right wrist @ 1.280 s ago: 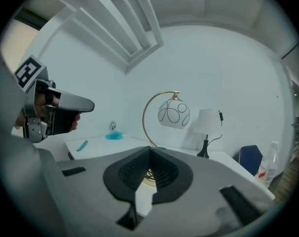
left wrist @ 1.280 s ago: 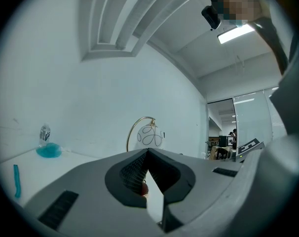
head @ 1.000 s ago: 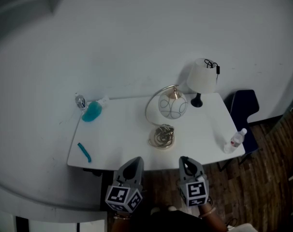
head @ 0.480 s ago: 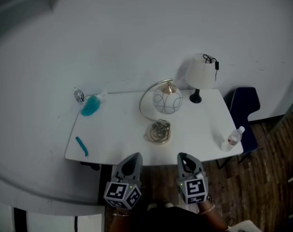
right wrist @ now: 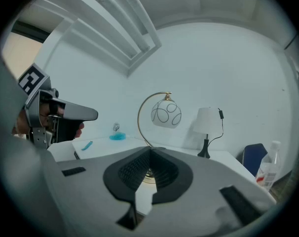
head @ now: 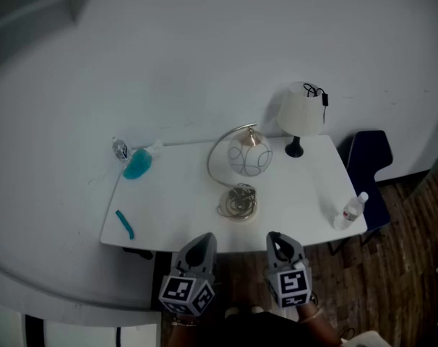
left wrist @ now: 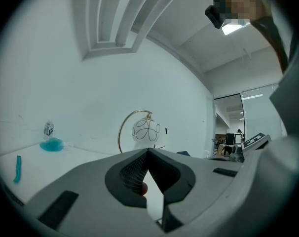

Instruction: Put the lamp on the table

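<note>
Two lamps stand on the white table [head: 175, 201]. An arc lamp has a gold hoop, a white globe shade [head: 249, 158] with dark swirls and a round gold base [head: 238, 202]. Behind it to the right is a small lamp with a white shade [head: 301, 112], a black stem and a cord. Both show in the right gripper view, the globe [right wrist: 165, 113] and the white shade [right wrist: 207, 120]; the left gripper view shows only the globe [left wrist: 146, 131]. My left gripper [head: 202, 241] and right gripper [head: 277, 239] hover side by side just off the table's near edge, both shut and holding nothing.
A teal bottle [head: 138, 165] lies at the table's far left corner and a teal pen [head: 125, 225] near the left front. At the right front edge stands a clear water bottle [head: 351, 210]. A dark blue chair [head: 368, 161] is beyond the right end, over wood flooring.
The head view has shifted slightly, so the table sits a little differently in frame. Both grippers stay shut in front of the table edge; nothing on the table has moved.
</note>
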`<state>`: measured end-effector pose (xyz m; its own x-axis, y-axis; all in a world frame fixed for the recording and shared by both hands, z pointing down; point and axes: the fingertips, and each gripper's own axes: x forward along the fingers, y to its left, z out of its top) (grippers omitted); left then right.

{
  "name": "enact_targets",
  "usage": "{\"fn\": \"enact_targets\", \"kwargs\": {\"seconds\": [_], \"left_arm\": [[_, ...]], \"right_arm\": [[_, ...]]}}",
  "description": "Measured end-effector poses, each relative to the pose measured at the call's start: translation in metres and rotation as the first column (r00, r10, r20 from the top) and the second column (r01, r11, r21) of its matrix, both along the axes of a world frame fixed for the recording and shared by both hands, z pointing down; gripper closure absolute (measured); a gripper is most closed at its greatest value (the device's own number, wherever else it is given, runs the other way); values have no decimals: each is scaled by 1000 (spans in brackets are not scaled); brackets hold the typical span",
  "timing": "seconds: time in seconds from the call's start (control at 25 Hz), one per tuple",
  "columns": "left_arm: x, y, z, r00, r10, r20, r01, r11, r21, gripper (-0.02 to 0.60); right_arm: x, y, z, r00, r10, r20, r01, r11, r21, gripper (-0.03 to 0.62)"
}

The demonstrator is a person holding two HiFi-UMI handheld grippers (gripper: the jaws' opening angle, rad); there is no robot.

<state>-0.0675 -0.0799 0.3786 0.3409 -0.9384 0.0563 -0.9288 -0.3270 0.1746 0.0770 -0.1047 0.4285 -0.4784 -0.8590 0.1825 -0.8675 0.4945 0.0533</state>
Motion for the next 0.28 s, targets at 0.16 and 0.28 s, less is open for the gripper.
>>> {"fn": "enact_targets", "kwargs": {"seconds": [0.16, 0.28], "left_arm": [[2, -6, 2, 1000, 3, 3, -3, 1000, -2, 581], [4, -9, 4, 1000, 4, 4, -4, 1000, -7, 581]], "right_arm": [[1, -6, 4, 1000, 0, 4, -1, 1000, 8, 592], [1, -11, 8, 1000, -5, 3, 5, 1000, 19, 592]]}}
